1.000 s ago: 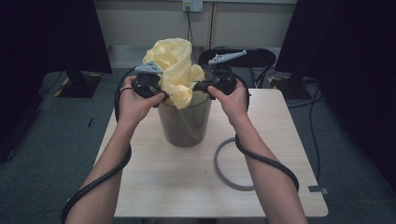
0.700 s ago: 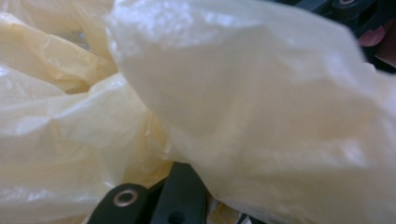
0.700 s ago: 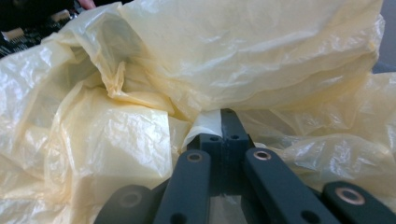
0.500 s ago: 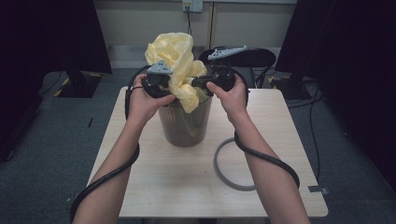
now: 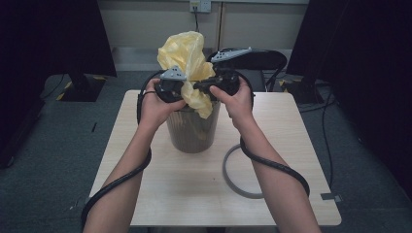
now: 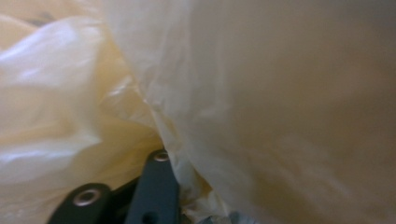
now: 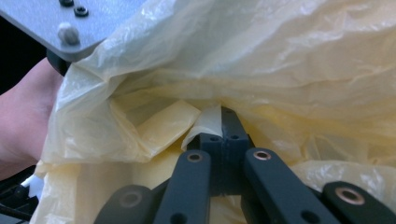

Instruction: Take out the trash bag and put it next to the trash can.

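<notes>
Moved inward, the left gripper (image 5: 171,86) has been closing its fingers in the yellow bag (image 5: 187,58); grip unclear. Right gripper (image 5: 224,82) pinches the bag above the bin (image 5: 192,133) on the surface (image 5: 160,194).

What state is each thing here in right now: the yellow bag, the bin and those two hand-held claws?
Yellow plastic bag: crumpled, held up above the bin, one end hanging into it.
Waste bin: upright on the table, unlined.
Right gripper: shut on a fold of the bag.
Left gripper: jaws just closing, buried in the bag; grip unclear.
Chair: empty, behind the table.
</notes>
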Available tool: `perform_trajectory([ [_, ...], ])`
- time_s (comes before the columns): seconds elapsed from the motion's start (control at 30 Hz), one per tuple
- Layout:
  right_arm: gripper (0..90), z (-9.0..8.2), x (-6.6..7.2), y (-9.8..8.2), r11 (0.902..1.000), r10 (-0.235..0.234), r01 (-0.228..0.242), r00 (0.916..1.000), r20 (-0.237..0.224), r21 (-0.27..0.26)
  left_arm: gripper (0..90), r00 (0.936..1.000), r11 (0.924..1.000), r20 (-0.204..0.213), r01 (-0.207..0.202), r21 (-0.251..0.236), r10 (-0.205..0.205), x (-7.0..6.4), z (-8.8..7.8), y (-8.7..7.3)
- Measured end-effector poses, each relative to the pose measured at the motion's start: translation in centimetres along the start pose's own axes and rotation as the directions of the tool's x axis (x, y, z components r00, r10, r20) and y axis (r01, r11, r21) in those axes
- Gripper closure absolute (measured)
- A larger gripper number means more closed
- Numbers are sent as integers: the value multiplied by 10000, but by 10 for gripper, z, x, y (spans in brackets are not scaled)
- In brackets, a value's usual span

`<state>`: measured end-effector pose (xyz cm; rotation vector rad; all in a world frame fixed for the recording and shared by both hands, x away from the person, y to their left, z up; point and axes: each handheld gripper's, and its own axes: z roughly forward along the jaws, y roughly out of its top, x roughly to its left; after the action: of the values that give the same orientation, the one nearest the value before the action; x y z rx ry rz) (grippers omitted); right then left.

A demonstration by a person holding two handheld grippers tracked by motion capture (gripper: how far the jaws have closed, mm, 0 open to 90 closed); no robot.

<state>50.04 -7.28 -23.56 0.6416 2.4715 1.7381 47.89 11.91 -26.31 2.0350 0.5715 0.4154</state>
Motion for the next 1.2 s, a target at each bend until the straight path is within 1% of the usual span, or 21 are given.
perform_trajectory([
  [0.03,900,0,-1,-1,10000,26,-26,10000,-26,-40,785,9999,9998,-10,169,57,-169,-1,-1,0],
  [0.07,899,-1,-2,-3,9998,96,-97,9999,-47,-187,810,9995,9995,-54,322,10,-322,-1,-2,0],
  [0.1,865,-3,-3,-4,9993,124,-125,9999,-32,-363,825,9991,9992,-103,405,46,-404,0,-3,0],
  [0.13,799,-6,-4,-6,9985,131,-121,9997,196,-534,832,9989,9990,-150,436,61,-435,1,-5,-1],
  [0.17,784,-8,-5,-8,9982,165,-143,9992,372,-589,837,9979,9981,-185,614,15,-613,1,-6,-2],
  [0.2,744,-11,-7,-10,9981,216,-192,9989,416,-580,840,9977,9979,-185,645,-30,-646,2,-8,-4],
  [0.23,686,-14,-9,-12,9980,295,-265,9982,526,-570,843,9971,9974,-231,720,-96,-722,3,-10,-5],
  [0.27,615,-18,-12,-14,9974,387,-341,9966,724,-630,844,9967,9972,-313,743,-63,-745,4,-12,-6],
  [0.3,564,-21,-15,-16,9970,455,-393,9945,938,-669,844,9959,9967,-399,807,-75,-809,5,-14,-7],
  [0.33,535,-25,-18,-18,9966,533,-458,9922,1123,-683,844,9952,9965,-512,831,-80,-834,6,-17,-8],
  [0.4,482,-31,-22,-23,9959,664,-573,9888,1340,-706,845,9933,9960,-734,889,-72,-892,8,-21,-9],
  [0.47,423,-36,-26,-27,9963,763,-686,9831,1666,-515,846,9905,9941,-861,1056,-248,-1074,11,-26,-11],
  [0.5,415,-37,-28,-29,9966,772,-706,9806,1802,-432,846,9888,9926,-891,1176,-314,-1200,12,-29,-12],
  [0.6,379,-40,-30,-32,9984,565,-566,9775,2031,-53,847,9846,9885,-972,1401,-563,-1451,16,-36,-15],
  [0.7,348,-36,-30,-33,9984,523,-553,9786,1991,99,848,9825,9860,-1011,1497,-729,-1566,17,-40,-16],
  [0.77,343,-32,-29,-34,9986,400,-460,9800,1951,262,848,9811,9836,-1004,1571,-883,-1657,17,-41,-16],
  [0.83,332,-27,-28,-34,9984,233,-331,9801,1974,463,848,9811,9822,-962,1582,-1009,-1679,17,-43,-16],
  [0.93,319,-21,-27,-34,9978,242,-358,9797,1989,552,848,9820,9821,-891,1570,-1037,-1664,17,-45,-15],
  [1.03,318,-15,-27,-35,9968,76,-239,9779,2088,756,848,9827,9812,-789,1587,-1101,-1678,17,-46,-15],
  [1.1,319,-12,-27,-35,9967,13,-181,9781,2079,789,848,9814,9787,-738,1681,-1182,-1774,17,-47,-16],
  [1.2,339,-8,-26,-34,9958,-132,-75,9746,2234,915,849,9816,9772,-570,1744,-1207,-1823,18,-48,-17],
])
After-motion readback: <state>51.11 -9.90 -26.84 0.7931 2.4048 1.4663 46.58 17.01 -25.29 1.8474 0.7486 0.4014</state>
